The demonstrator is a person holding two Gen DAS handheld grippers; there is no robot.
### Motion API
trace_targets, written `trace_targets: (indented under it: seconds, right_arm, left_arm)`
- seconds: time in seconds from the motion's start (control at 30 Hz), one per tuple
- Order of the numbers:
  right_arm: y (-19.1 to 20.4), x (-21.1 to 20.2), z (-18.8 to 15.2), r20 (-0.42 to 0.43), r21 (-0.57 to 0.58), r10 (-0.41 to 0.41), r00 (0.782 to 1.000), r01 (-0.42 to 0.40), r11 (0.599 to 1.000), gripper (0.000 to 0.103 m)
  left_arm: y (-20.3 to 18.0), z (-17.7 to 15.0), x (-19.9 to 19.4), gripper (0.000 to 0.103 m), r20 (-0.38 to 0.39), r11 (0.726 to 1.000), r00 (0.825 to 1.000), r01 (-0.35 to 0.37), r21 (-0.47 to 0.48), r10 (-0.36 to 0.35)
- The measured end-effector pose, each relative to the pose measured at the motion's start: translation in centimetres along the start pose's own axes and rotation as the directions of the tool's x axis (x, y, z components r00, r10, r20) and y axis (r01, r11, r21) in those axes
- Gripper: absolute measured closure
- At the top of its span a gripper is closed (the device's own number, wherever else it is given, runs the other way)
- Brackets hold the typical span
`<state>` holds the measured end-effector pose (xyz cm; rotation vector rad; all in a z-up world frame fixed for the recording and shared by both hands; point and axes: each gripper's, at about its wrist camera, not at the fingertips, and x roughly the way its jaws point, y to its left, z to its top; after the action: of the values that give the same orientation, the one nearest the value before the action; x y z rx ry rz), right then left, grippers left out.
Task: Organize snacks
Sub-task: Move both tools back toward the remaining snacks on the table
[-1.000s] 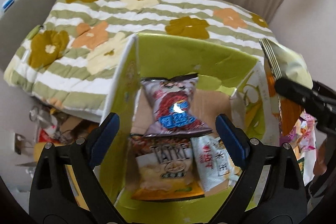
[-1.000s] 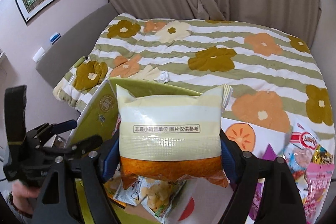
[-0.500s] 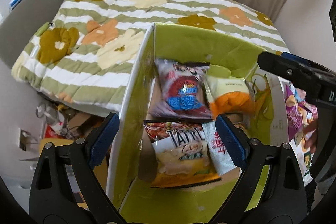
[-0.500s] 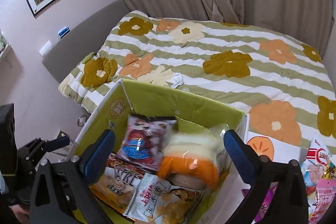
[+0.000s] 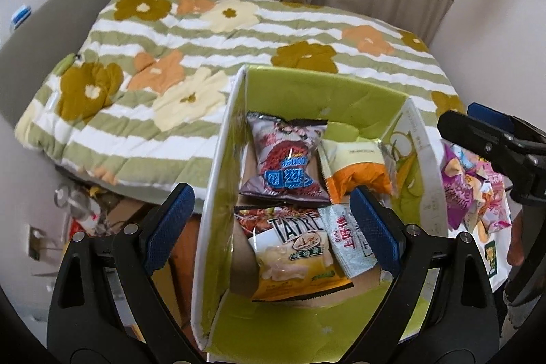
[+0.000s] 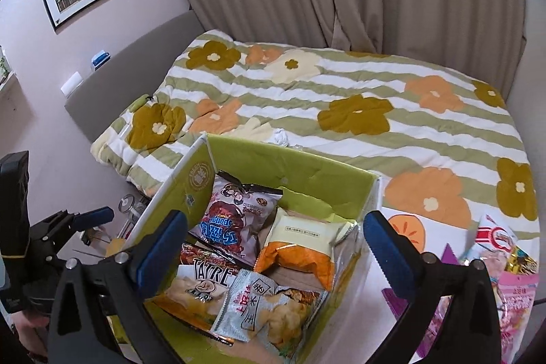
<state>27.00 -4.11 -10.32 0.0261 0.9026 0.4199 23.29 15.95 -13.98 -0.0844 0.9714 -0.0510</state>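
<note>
A green cardboard box (image 5: 327,98) (image 6: 290,166) stands open on the bed's near edge. Inside lie a cream-and-orange bag (image 5: 355,169) (image 6: 300,248), a purple-red bag (image 5: 286,159) (image 6: 232,217), a chips bag (image 5: 293,255) (image 6: 201,285) and a grey-white packet (image 5: 348,241) (image 6: 266,306). My right gripper (image 6: 273,244) (image 5: 477,139) hovers open and empty above the box. My left gripper (image 5: 273,220) (image 6: 85,217) is open over the box's left side, holding nothing.
Several loose snack packs (image 5: 471,190) (image 6: 508,268) lie on white paper right of the box. A floral striped quilt (image 6: 341,98) covers the bed behind, with curtains beyond. Clutter (image 5: 85,210) sits on the floor left of the box.
The right gripper opened and let go of the cream-and-orange bag, which now lies in the box beside the purple-red bag. Both grippers drew back and up a little.
</note>
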Motion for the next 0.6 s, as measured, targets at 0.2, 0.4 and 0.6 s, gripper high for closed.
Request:
trace_targets:
  seconds: [0.2, 0.4, 0.6]
  right_arm:
    - [0.1, -3.3, -0.5, 0.033, 0.035, -0.022, 0.999, 0.021, 0.999, 0.000]
    - [-1.3, -7.7, -2.1, 0.090, 0.053, -0.056, 0.994, 0.052, 0.997, 0.000]
    - [-5.4, -13.3, -5.2, 0.135, 0.081, -0.097, 0.986, 0.086, 0.993, 0.000]
  left_arm:
    - [-2.0, 0.6, -1.9, 0.011, 0.031, 0.998, 0.999, 0.032, 0.058, -0.034]
    - [-6.2, 0.1, -4.3, 0.011, 0.074, 0.992, 0.994, 0.070, 0.102, -0.077]
    - [-12.9, -1.9, -6.7, 0.011, 0.104, 0.986, 0.987, 0.107, 0.130, -0.121]
